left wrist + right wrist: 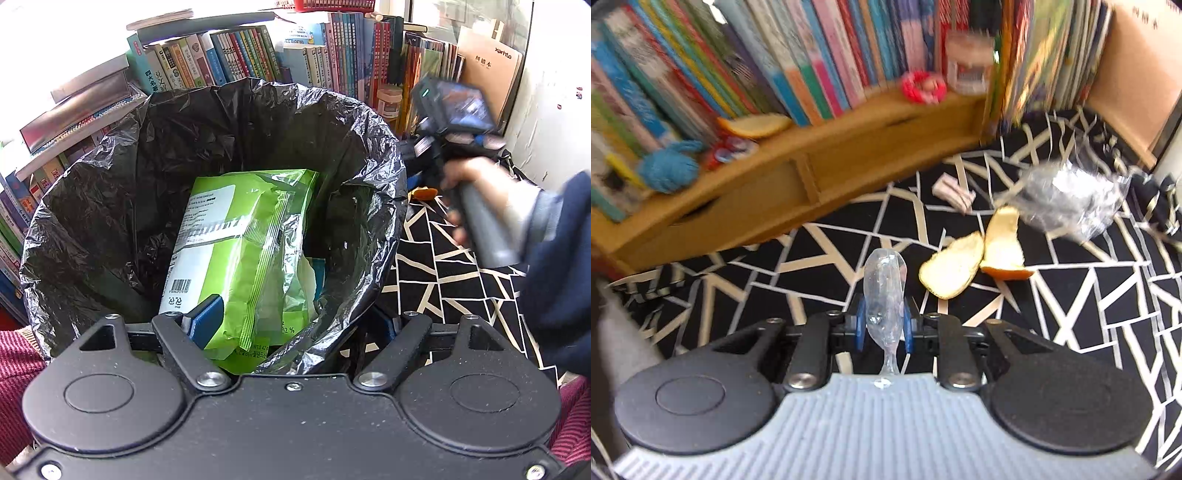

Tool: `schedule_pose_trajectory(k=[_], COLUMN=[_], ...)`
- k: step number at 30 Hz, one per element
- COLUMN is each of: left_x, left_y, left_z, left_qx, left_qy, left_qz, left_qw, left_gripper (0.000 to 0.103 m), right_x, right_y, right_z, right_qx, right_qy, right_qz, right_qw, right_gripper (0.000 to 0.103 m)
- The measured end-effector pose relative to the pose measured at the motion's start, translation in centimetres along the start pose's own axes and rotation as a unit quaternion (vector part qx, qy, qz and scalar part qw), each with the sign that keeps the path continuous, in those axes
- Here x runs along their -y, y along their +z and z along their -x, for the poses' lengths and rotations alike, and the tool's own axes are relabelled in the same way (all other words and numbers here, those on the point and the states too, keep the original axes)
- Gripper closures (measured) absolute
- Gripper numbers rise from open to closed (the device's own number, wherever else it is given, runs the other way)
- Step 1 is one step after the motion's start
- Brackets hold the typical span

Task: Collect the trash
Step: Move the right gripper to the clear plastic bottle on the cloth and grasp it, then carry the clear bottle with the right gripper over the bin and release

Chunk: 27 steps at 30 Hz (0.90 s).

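A bin lined with a black bag fills the left wrist view, and a green snack wrapper lies inside it. My left gripper is open and straddles the bag's near rim. Its left pad is inside against the wrapper, and its right finger is mostly hidden outside the rim. My right gripper is shut on a clear plastic wrapper above the patterned cloth. Two orange peels and a crumpled clear plastic bag lie ahead to the right. The right gripper also shows blurred beside the bin, in a hand.
A wooden shelf packed with books runs behind the black-and-white cloth. On it sit another peel, a blue yarn ball, a red ring and a jar. A small white scrap lies on the cloth.
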State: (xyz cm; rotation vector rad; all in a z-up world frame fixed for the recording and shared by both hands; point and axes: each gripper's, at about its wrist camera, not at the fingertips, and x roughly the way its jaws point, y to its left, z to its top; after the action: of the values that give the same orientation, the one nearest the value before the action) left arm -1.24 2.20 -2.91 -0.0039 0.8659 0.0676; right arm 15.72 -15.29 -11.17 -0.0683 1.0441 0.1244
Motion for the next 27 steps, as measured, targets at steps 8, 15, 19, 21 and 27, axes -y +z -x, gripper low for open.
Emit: schedule_pose_trajectory(k=[8,15,19,21,27], left_x=[0.2,0.3,0.3,0.3,0.4], left_y=[0.0,0.0,0.0,0.0,0.0], left_z=[0.0,0.1,0.1,0.1,0.0], left_qx=[0.002,0.001,0.001,0.002,0.002], left_qy=[0.004,0.005,0.006,0.006,0.009], left_qz=[-0.003,-0.003,-0.003,-0.004,-0.005], left_qw=[1.0000,1.0000,1.0000,1.0000,1.0000], left_gripper=[0.024,0.024,0.024,0.024,0.024], right_x=[-0.5,-2.6,-3.4,-4.1,-7.4], right_y=[0.3,0.5,-0.1,-0.6,-2.2], right_z=[9.9,16.4,19.4,20.4,20.2], right_qx=[0.068,0.144,0.185,0.185,0.160], right_qy=[0.065,0.166,0.258,0.305,0.346], right_qz=[0.028,0.056,0.069,0.079,0.130], right_qw=[0.995,0.974,0.946,0.931,0.915], right_gripper=[0.078,0.078,0.077,0.076,0.073])
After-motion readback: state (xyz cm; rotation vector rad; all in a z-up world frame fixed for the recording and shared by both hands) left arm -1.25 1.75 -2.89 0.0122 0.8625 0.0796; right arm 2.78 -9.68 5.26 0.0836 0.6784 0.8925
